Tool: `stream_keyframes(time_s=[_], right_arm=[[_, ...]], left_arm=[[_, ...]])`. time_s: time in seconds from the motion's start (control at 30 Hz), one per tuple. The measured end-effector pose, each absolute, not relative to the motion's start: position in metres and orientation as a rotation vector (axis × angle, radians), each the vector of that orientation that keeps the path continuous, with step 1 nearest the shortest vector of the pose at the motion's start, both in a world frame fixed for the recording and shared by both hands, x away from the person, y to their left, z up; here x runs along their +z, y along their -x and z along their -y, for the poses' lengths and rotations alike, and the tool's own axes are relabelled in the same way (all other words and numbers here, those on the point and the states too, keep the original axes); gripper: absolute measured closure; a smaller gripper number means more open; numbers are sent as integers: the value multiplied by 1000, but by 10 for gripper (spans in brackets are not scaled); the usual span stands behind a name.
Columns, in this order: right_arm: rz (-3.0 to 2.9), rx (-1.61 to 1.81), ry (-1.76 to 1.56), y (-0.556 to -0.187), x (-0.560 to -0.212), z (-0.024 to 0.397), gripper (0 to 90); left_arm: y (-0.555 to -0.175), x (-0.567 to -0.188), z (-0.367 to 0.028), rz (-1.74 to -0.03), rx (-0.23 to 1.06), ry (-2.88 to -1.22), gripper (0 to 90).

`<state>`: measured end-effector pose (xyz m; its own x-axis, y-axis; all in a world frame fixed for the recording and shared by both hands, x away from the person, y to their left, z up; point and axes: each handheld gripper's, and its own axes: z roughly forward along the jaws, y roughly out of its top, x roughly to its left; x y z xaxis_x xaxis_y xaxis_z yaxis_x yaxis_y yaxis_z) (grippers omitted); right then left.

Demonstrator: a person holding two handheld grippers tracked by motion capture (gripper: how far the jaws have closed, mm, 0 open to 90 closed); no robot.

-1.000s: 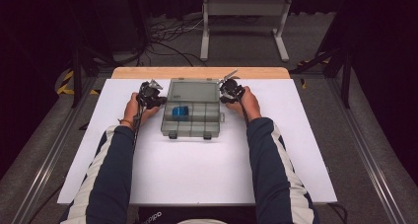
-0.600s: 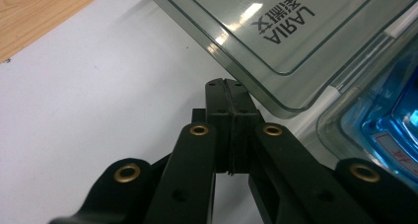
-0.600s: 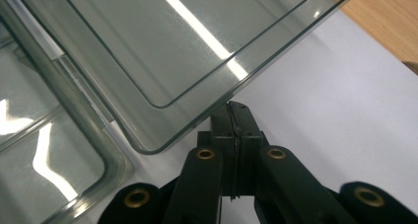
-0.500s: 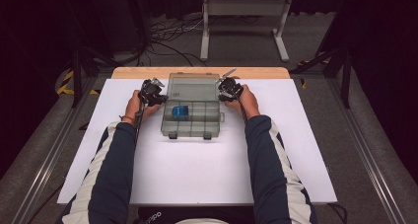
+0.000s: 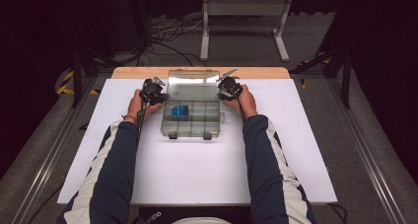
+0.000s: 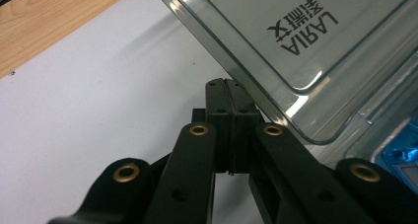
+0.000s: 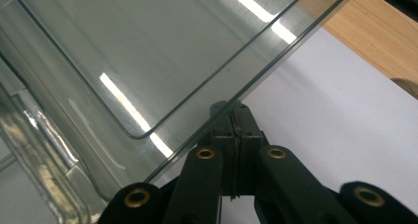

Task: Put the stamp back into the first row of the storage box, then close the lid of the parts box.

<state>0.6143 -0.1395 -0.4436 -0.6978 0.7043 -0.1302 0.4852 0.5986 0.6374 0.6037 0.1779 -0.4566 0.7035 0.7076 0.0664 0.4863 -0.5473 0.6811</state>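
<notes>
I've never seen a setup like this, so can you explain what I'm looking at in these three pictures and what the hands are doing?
A person sits at a white table, holding a hand-held two-jaw tool in each hand: the left gripper and the right gripper. One picture looks down from above; the other two come from cameras riding on each gripper. On the table lies a clear plastic organizer box with its lid raised, and something blue in one compartment. Both grippers are shut, with the lid's side edges right beside the closed tips. Nothing is clamped between the jaws.
</notes>
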Motion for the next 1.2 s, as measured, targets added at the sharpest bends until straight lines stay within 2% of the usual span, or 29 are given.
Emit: stream_keyframes(time_s=[0.5, 0.8, 1.2], right_arm=[[-2418, 821, -972, -614, -444, 138, 900], [-2338, 851, -977, -614, -442, 137, 900], [-2186, 954, -925, -608, -419, 140, 900]], left_arm=[[-605, -457, -179, -914, 436, -2242, 896], [-607, -457, -178, -927, 498, -2185, 896], [-608, -434, -175, -923, 608, -2088, 896]])
